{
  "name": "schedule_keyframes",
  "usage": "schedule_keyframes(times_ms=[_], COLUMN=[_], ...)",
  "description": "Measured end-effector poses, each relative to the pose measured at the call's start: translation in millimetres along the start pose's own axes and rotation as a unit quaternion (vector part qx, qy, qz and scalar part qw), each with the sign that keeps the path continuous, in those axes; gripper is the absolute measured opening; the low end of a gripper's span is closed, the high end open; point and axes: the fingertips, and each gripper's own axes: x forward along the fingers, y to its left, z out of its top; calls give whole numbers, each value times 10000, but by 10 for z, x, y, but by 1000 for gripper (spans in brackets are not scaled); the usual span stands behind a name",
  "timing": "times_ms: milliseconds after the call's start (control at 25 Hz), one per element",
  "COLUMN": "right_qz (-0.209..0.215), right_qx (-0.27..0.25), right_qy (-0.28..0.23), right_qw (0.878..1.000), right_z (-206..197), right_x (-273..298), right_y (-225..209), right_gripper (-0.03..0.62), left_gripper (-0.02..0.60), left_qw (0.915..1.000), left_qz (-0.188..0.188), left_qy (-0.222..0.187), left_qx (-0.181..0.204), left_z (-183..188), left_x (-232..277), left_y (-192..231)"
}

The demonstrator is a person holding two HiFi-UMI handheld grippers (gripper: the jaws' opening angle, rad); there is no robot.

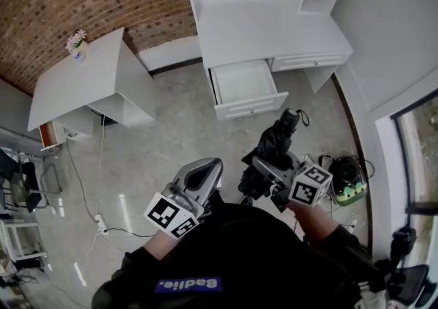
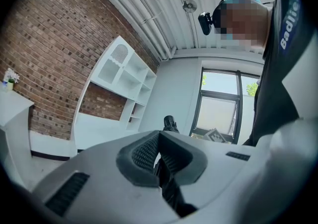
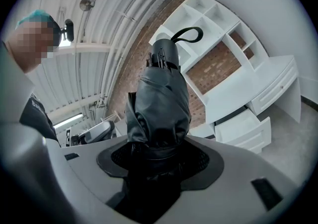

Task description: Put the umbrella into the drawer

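One white desk (image 1: 274, 27). One open white drawer (image 1: 241, 81) pulled out at desk's front left. One folded black umbrella (image 1: 277, 142) in air in front of desk, short of drawer. It is clamped between right gripper (image 1: 268, 172) fingers, spread wide around bunched fabric. Left gripper (image 1: 205, 172) farther from desk, fingers pressed together, holding nothing.

The only word I can read is "Badlie.", white on a blue label (image 1: 188, 284) on the person's dark top (image 1: 260, 260), just behind the left gripper (image 1: 205, 172) in the head view. That gripper's own view catches the same lettering high on its right. Its marker cube (image 1: 171, 215) and the other cube (image 1: 311, 186) carry only black-and-white square patterns, no letters.
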Motion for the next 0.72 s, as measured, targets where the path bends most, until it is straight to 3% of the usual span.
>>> schedule_keyframes(times_ms=[320, 560, 720], right_qz=[-501, -1009, -1266], right_qx=[92, 171, 338], right_qy=[-49, -209, -328], right_qw=[9987, 9945, 9908], right_z=[269, 617, 608], right_x=[616, 1387, 1538], right_y=[-308, -664, -822], right_gripper=[264, 262, 262], left_gripper=[-3, -3, -3], left_qw=[9990, 9959, 9935], left_qz=[-405, -886, -1131], left_qy=[-71, -2, 37], left_qx=[-180, -188, -116], left_z=[151, 423, 478], left_x=[319, 632, 701], left_y=[827, 1733, 1943])
